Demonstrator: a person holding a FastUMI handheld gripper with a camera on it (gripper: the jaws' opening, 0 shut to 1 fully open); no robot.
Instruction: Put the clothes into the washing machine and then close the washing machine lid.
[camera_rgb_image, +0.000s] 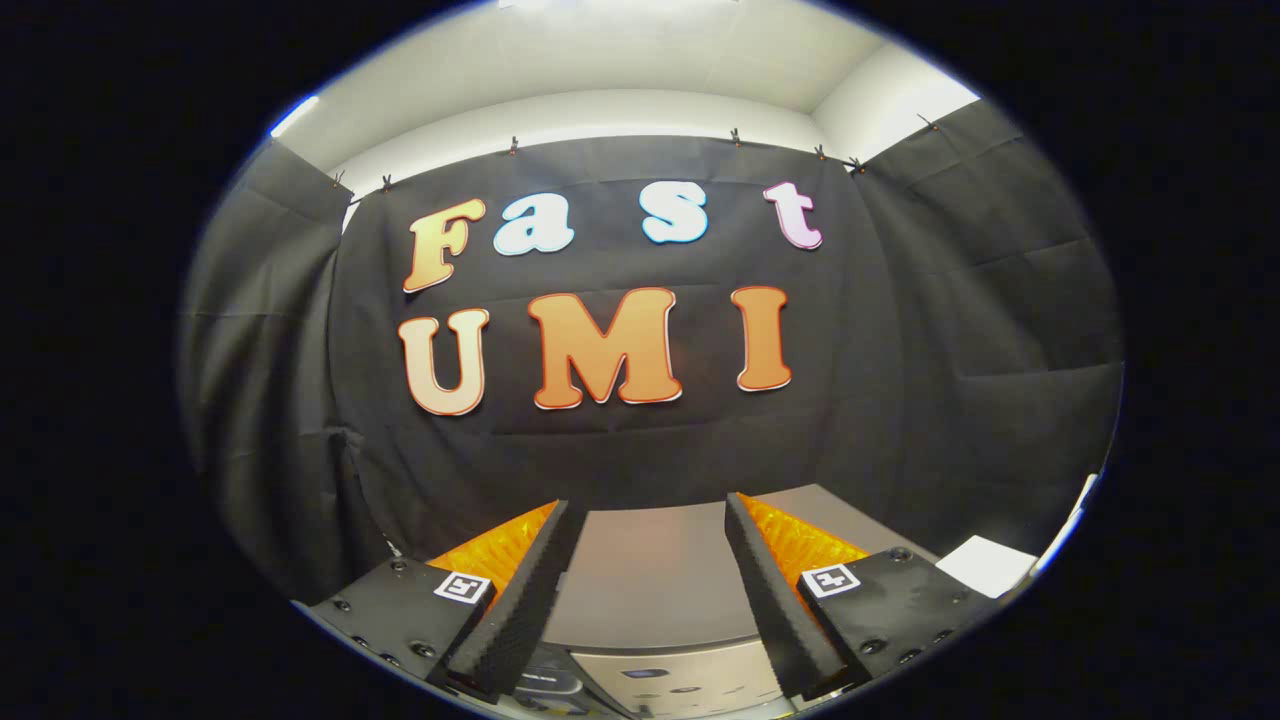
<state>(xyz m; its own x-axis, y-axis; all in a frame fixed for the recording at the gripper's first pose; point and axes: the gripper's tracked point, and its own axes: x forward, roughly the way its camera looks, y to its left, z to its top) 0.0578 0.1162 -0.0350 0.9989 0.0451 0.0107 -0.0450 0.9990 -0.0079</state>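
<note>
Here, the tongs (650, 600) hang wide apart and empty above the washer (660, 680); aimed this high, with no clothes seen, a blind reach could miss.

One claw (655, 590), two ridged fingers (520, 610) spread apart, nothing between them. Two square black-and-white marker tags (463, 587), one on each finger mount. One grey flat-topped washing machine (650, 585) below fingers, lid down. One white flat sheet-like object (988, 565) just beside machine, kind unclear. Six small dark clips (735, 136) along top edge of black cloth wall.
</note>
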